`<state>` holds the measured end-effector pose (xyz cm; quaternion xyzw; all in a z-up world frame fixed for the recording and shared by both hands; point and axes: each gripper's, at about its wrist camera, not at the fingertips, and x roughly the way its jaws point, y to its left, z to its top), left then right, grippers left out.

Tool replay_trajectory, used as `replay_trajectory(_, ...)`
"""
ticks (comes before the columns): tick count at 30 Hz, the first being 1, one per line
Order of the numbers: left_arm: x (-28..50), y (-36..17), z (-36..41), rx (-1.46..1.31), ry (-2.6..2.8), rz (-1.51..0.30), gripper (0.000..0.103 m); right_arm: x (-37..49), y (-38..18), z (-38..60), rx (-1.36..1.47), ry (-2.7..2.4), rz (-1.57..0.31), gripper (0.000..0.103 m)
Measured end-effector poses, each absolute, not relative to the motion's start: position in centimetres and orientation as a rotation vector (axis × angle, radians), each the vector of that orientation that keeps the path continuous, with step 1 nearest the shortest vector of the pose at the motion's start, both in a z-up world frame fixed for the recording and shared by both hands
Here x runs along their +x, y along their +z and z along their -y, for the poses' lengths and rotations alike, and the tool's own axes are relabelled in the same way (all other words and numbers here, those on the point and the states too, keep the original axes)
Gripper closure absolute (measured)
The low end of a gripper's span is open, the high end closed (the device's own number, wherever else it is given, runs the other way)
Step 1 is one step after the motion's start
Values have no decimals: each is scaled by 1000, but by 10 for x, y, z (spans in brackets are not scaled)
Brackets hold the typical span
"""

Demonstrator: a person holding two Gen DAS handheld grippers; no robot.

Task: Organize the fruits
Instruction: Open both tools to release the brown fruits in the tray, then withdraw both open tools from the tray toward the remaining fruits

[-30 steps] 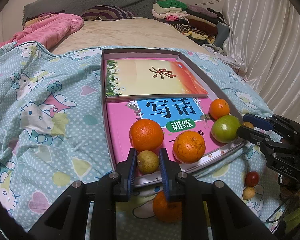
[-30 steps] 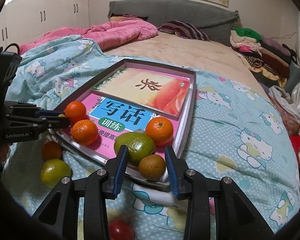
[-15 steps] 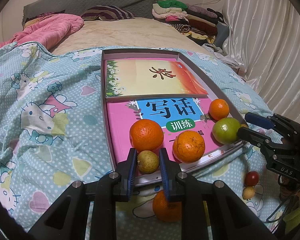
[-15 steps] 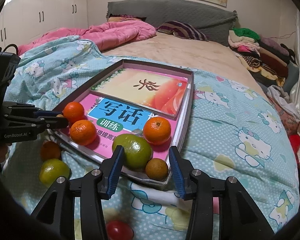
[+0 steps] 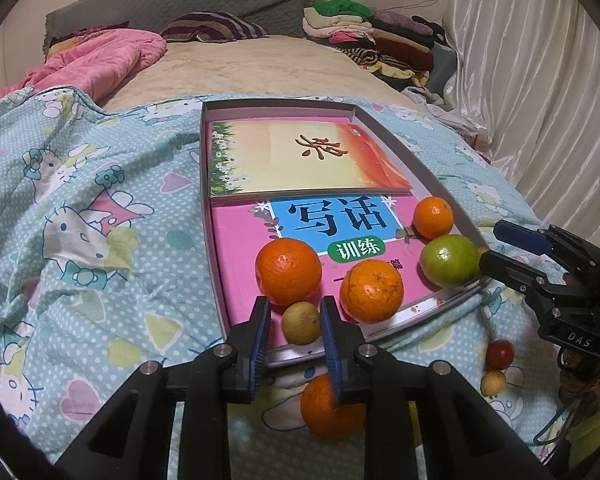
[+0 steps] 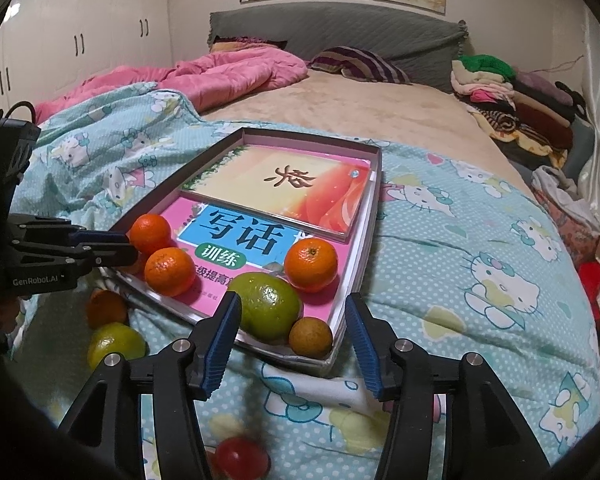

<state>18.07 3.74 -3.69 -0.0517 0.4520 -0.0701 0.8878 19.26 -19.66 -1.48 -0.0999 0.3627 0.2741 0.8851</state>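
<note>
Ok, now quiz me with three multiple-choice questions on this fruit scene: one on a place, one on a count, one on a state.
1. Where is the tomato?
A. in the tray
B. on the blanket
C. in a gripper

2. How many oranges lie in the tray?
A. one
B. three
C. five

3. The right hand-held gripper is:
A. open
B. shut tight
C. shut on the tomato

Key: 1 B, it lies on the blanket outside the tray's rim. 2 B, three lie on the pink book. 3 A, its fingers stand wide apart.
</note>
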Motion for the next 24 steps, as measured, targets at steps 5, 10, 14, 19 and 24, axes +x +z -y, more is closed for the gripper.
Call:
replay_trajectory(5, 179, -34, -37, -107, -146, -933, 72, 192, -13, 198, -205, 569, -746, 46)
replay_trajectory(10, 177, -31, -35, -92, -137, -923, 59, 190, -12, 199, -208, 570, -740, 46)
replay_trajectory(14, 174, -26, -34, -89, -137, -912, 55, 188, -9, 200, -202, 571, -731, 45)
replay_trajectory(19, 168, -17, -35, -85, -123, -883, 40, 185, -6, 202, -176, 571, -730, 40)
replay_trajectory(24, 160, -9, -33, -87, -132, -860, 36, 177, 2, 207, -153, 572, -707, 39)
